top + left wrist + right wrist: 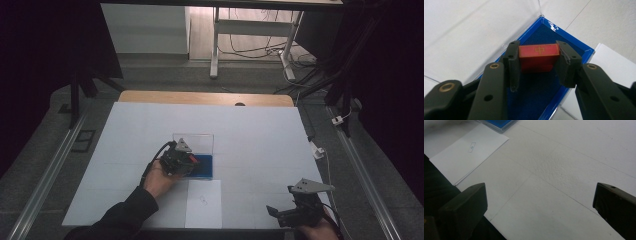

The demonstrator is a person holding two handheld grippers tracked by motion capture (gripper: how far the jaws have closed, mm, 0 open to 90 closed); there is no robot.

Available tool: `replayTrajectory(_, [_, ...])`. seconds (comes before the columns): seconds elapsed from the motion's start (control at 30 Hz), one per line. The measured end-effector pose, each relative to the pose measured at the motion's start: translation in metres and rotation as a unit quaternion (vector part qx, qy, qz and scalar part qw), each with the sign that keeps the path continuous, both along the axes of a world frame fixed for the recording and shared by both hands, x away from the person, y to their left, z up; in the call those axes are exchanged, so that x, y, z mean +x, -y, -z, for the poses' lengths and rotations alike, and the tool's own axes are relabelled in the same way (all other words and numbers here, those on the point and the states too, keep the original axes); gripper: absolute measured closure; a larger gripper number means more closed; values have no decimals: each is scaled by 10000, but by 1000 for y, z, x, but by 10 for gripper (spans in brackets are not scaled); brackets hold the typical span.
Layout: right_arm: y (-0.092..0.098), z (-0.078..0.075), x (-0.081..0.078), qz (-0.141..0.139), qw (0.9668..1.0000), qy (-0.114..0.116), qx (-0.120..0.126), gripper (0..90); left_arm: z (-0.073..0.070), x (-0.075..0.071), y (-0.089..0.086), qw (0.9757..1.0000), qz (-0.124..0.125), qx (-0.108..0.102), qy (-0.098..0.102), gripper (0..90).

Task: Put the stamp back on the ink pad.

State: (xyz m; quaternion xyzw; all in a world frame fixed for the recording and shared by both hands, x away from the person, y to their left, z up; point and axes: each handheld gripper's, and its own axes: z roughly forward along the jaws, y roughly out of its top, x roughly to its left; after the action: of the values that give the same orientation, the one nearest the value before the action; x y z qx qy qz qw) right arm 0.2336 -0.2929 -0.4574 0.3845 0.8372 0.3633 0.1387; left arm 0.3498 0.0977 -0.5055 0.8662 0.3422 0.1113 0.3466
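A red block (538, 58) with a gold character on its top face sits between the black jaws of my left gripper (537, 65), which is shut on it. It hangs over the blue-lined tray of a clear-lidded box (544, 96). From above, the left gripper (187, 162) is over the blue box (206, 167) near the table's middle. My right gripper (539, 205) stands open above bare white table, with nothing between its wide-apart jaws. The high view places the right gripper (280, 212) at the front right edge.
A white sheet of paper (204, 204) with a small printed mark lies in front of the box, also the paper (466, 152) in the right gripper view. The box's clear lid (194, 140) stands upright behind the tray. A white cover (250, 135) spreads over the table.
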Motion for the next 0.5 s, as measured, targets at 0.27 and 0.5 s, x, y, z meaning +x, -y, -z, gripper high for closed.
replayTrajectory(0.27, [0,0,0,-1,10000,-1,4,0,-1,1,0,10000,-13,7,-62,561])
replayTrajectory(0.5, [0,0,0,-7,10000,7,5,0,-6,2,-3,9995,-98,-219,-184,469])
